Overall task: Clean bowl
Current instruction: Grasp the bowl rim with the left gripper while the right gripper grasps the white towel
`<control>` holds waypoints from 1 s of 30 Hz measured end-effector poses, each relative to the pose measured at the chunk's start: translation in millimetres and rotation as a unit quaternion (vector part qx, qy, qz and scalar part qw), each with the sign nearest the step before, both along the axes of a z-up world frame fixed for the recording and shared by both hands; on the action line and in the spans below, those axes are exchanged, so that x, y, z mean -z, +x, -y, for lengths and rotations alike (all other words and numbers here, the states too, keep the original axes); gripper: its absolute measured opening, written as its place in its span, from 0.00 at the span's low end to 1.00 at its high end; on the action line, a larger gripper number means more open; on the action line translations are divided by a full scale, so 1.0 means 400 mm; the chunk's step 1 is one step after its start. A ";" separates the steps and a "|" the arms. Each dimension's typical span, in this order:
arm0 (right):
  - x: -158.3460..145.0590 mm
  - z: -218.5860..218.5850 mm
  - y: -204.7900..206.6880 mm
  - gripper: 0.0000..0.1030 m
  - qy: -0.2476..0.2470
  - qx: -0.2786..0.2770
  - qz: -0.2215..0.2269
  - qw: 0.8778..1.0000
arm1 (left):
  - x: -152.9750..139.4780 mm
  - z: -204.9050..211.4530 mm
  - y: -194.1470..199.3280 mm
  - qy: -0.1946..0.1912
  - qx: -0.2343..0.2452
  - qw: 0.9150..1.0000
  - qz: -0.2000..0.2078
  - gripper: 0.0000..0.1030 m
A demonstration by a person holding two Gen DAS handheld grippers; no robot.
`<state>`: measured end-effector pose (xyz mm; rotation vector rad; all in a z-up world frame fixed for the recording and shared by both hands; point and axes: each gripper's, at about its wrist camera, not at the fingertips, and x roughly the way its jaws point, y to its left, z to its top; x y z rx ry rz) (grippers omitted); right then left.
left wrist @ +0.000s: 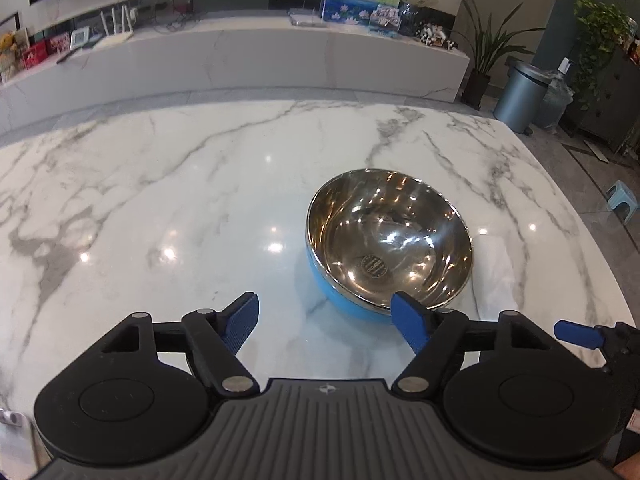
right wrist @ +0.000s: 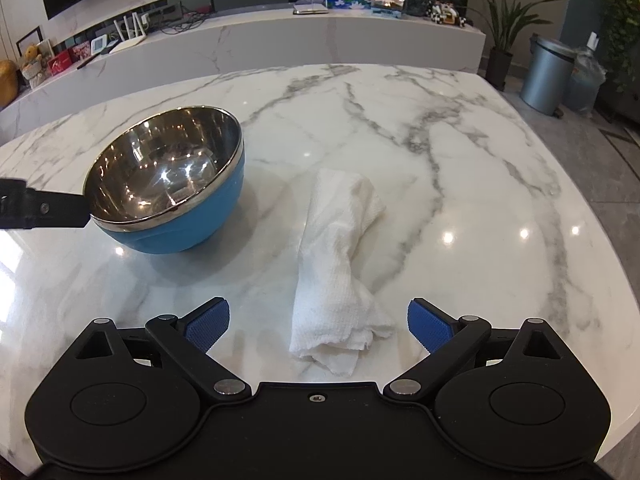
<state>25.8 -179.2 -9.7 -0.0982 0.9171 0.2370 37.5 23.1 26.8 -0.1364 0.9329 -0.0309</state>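
Observation:
A bowl [left wrist: 388,240] with a blue outside and shiny steel inside sits on the marble table, empty; it also shows in the right wrist view [right wrist: 168,184]. My left gripper [left wrist: 326,322] is open, its right finger just in front of the bowl's near rim; the bowl is not between the fingers. A crumpled white paper towel [right wrist: 340,268] lies right of the bowl. My right gripper [right wrist: 318,324] is open, with the towel's near end between its fingers. The left gripper's finger [right wrist: 44,210] shows at the bowl's left rim.
The marble table [right wrist: 460,152] ends at the far side and the right. Beyond it stand a long white counter [left wrist: 260,56] with small items, potted plants [left wrist: 486,52] and a grey bin [left wrist: 520,94]. A small stool [left wrist: 622,200] stands on the floor at right.

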 end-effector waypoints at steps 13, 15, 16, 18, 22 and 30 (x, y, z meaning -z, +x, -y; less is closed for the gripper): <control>0.007 -0.008 0.053 0.86 0.013 0.018 -0.007 1.000 | 0.025 -0.027 0.061 -0.088 -0.029 0.996 -0.014 0.62; 0.013 -0.007 0.066 0.81 0.012 0.026 -0.014 0.999 | 0.034 -0.025 0.074 -0.089 -0.032 0.995 -0.023 0.58; 0.016 -0.007 0.071 0.80 0.013 0.029 -0.018 0.999 | 0.039 -0.024 0.080 -0.089 -0.033 0.995 -0.027 0.56; 0.023 -0.005 0.077 0.77 0.018 0.033 -0.025 0.999 | 0.047 -0.022 0.091 -0.089 -0.036 0.995 -0.036 0.53; 0.035 -0.002 0.083 0.66 0.025 0.035 -0.037 0.998 | 0.066 -0.017 0.100 -0.086 -0.034 0.994 -0.053 0.45; 0.041 -0.012 0.083 0.51 0.008 0.037 -0.032 0.999 | 0.083 -0.016 0.106 -0.087 -0.039 0.994 -0.061 0.35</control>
